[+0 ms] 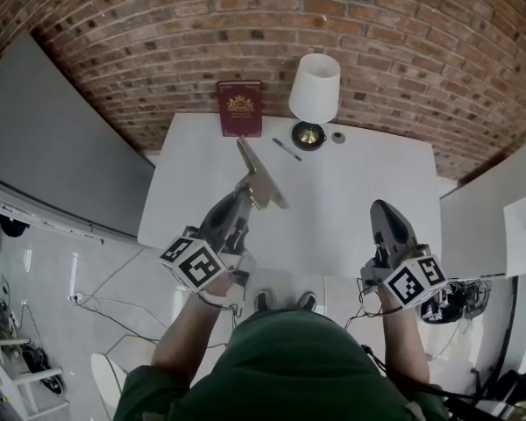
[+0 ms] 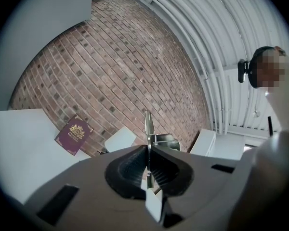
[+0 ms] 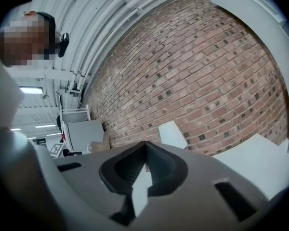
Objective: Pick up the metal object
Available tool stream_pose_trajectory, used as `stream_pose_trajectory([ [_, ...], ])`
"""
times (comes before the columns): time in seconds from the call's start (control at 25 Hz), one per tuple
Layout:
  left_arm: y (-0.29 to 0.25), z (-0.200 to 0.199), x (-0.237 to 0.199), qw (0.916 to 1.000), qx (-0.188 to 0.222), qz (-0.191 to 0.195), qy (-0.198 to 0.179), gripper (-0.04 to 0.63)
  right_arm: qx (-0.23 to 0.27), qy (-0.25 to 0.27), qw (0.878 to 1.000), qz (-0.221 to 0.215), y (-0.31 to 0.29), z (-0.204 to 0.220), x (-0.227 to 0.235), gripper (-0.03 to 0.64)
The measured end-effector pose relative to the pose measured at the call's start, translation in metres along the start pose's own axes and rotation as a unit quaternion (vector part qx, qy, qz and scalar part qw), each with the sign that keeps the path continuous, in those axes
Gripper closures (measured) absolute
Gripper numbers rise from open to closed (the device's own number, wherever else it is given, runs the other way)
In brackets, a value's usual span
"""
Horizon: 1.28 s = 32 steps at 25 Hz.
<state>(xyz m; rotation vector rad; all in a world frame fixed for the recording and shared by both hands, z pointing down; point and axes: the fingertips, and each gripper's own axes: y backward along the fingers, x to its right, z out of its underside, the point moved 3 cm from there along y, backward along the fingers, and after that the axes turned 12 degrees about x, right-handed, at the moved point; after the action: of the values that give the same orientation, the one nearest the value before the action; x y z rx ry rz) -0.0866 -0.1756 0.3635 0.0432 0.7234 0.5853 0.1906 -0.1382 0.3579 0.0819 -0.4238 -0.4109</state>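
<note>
Metal object, a flat silvery plate with a narrow strip at one end (image 1: 261, 181), is pinched edge-on in my left claw (image 1: 245, 193), apparently lifted clear of the white table (image 1: 351, 191). My right claw (image 1: 382, 209) is closed on nothing, near the table's near-right edge. The risk I see is the thin plate pivoting or sliding out between the pads if I roll the wrist, since only a narrow edge is gripped. Its long axis slants from near right to far left, the strip pointing toward the maroon booklet (image 1: 240, 108).
</note>
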Motion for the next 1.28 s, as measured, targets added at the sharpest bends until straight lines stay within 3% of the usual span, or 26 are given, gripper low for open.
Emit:
stream_pose_trajectory([
  [0.28, 0.005, 0.000, 0.013, 0.9999, -0.006, 0.007, -0.011, 0.586, 0.004, 0.012, 1.000, -0.008, 0.005, -0.002, -0.004, 0.614],
  [0.64, 0.011, 0.006, 0.043, 0.9975, -0.014, 0.049, -0.050, 0.587, 0.008, 0.073, 0.997, -0.025, 0.012, -0.010, -0.016, 0.612],
  [1.28, 0.016, 0.008, 0.053, 0.9948, -0.019, 0.080, -0.061, 0.588, 0.000, 0.072, 0.997, -0.028, 0.017, -0.002, -0.023, 0.614],
])
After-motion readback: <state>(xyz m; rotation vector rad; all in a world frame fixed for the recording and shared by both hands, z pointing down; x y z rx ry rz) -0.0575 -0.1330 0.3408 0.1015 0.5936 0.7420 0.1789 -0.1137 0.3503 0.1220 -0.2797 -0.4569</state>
